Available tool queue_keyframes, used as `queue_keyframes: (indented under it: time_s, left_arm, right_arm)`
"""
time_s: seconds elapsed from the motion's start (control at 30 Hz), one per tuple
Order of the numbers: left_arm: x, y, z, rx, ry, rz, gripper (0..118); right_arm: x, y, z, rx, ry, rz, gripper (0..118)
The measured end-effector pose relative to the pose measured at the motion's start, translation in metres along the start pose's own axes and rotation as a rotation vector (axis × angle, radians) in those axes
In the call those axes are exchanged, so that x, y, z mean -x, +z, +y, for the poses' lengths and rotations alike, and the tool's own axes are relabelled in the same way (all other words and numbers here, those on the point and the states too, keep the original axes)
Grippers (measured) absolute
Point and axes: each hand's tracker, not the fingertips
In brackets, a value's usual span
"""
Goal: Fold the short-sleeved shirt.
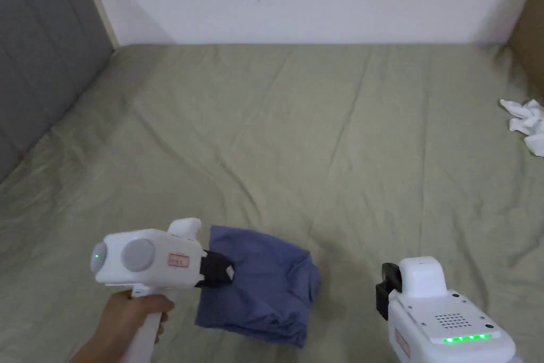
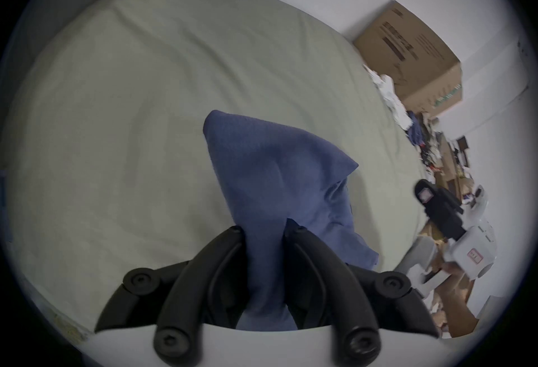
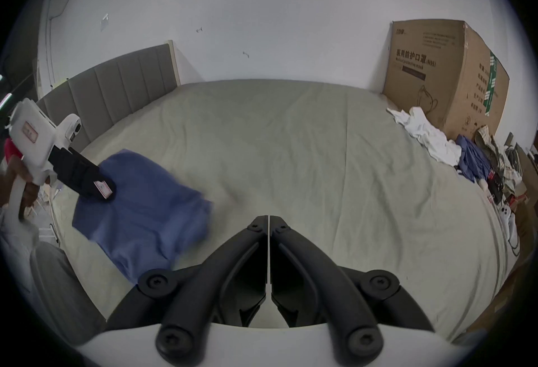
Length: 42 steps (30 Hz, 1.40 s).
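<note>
Shirt [image 1: 260, 284], blue and already a compact packet, lies on the bed [image 1: 319, 130] at lower centre of the head view. Left gripper [image 1: 226, 272] pinches its left edge, cloth between both jaws. Right gripper [image 3: 268, 217], at lower right, has its jaws closed on nothing. Probably a final tidy: lay the held edge down flat and let go gently, so the layers don't spring apart.

My left gripper [image 1: 226, 272] rests at the left edge of the folded blue shirt [image 1: 265, 287], which lies on the green sheet [image 1: 319, 141] near me. My right gripper [image 1: 383, 289] hangs apart from it to the right. White cloth [image 1: 526, 122] lies crumpled at the far right.
</note>
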Motion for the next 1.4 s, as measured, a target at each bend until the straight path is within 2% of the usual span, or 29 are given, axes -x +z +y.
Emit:
queue_keyframes:
  time_s: [0.27,0.43,0.6,0.63,0.67,0.7,0.73,0.77,0.9,1.13,1.4]
  left_arm:
    - [0.144,0.077,0.035,-0.043,0.082,0.258,22]
    - [0.203,0.106,0.037,-0.007,0.170,0.428,22]
    - [0.223,0.104,0.037,-0.004,0.229,0.418,23]
    - [0.222,0.101,0.037,-0.004,0.235,0.411,27]
    - [0.219,0.097,0.039,0.011,0.239,0.440,40]
    - [0.216,0.093,0.041,0.027,0.236,0.473,68]
    - [0.210,0.092,0.041,0.022,0.228,0.502,84]
    - [0.204,0.094,0.041,0.007,0.214,0.499,89]
    - [0.179,0.109,0.043,-0.080,0.187,0.497,90]
    - [0.100,0.174,0.051,-0.389,0.108,0.423,90]
    - [-0.012,0.231,0.044,-0.733,-0.077,0.369,90]
  right_arm:
    - [0.028,-0.013,0.027,-0.037,0.038,0.019,4]
    - [0.040,-0.021,0.036,-0.038,0.063,0.029,4]
    - [0.042,-0.030,0.038,-0.029,0.058,0.032,4]
    - [0.041,-0.031,0.038,-0.022,0.061,0.031,4]
    - [0.040,-0.032,0.038,-0.016,0.063,0.030,4]
    - [0.039,-0.032,0.038,-0.017,0.062,0.030,4]
    - [0.037,-0.030,0.039,-0.019,0.058,0.030,4]
    - [0.036,-0.028,0.041,-0.023,0.054,0.027,4]
    - [0.026,-0.016,0.051,-0.059,0.033,0.018,4]
    - [0.004,0.029,0.090,-0.204,0.014,0.011,4]
    - [-0.025,0.096,0.140,-0.372,0.018,-0.047,4]
